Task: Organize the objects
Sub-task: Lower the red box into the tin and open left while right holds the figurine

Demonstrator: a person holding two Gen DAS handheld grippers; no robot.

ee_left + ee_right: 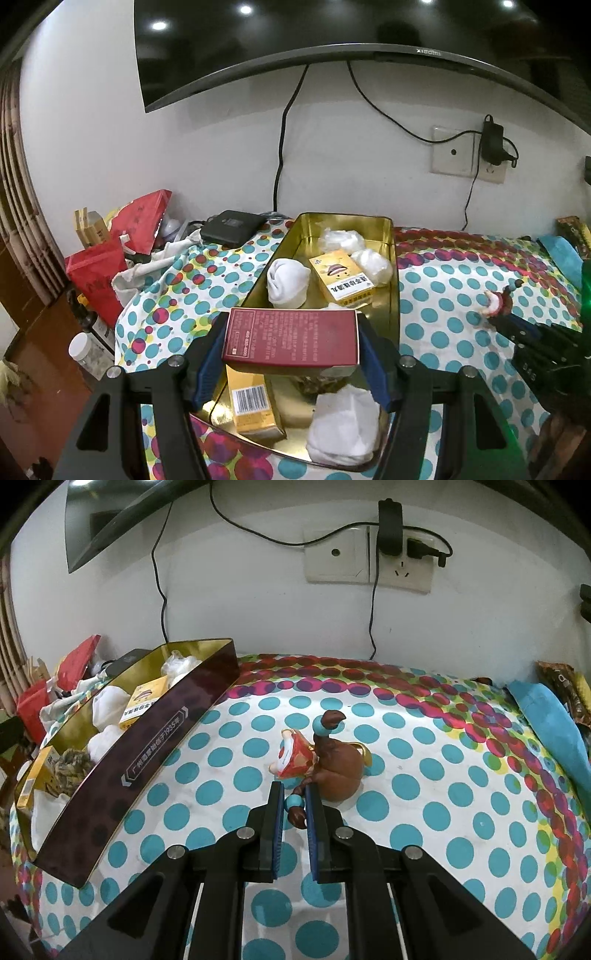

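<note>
The left gripper (291, 341) is clamping a dark red rectangular cardboard box (291, 341) above the gold metal tin (395, 280); right of the tin, the right gripper (295, 805) is pinching a brown plastic figurine's (338, 771) leg.

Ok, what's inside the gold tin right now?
The gold tin holds a yellow medicine box, a rolled white sock, white wads, a second yellow box, and white cloth. The red box in the left gripper hides the middle.

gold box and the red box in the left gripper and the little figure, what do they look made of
Gold box: apparently thin metal tin, since its inside walls are shiny and mirror the contents. Red box, clamped in the left gripper: likely printed cardboard, matte, with sharp folded edges. Figure, its limb pinched by the right gripper: seemingly moulded plastic or resin, smooth with a painted sheen.
</note>
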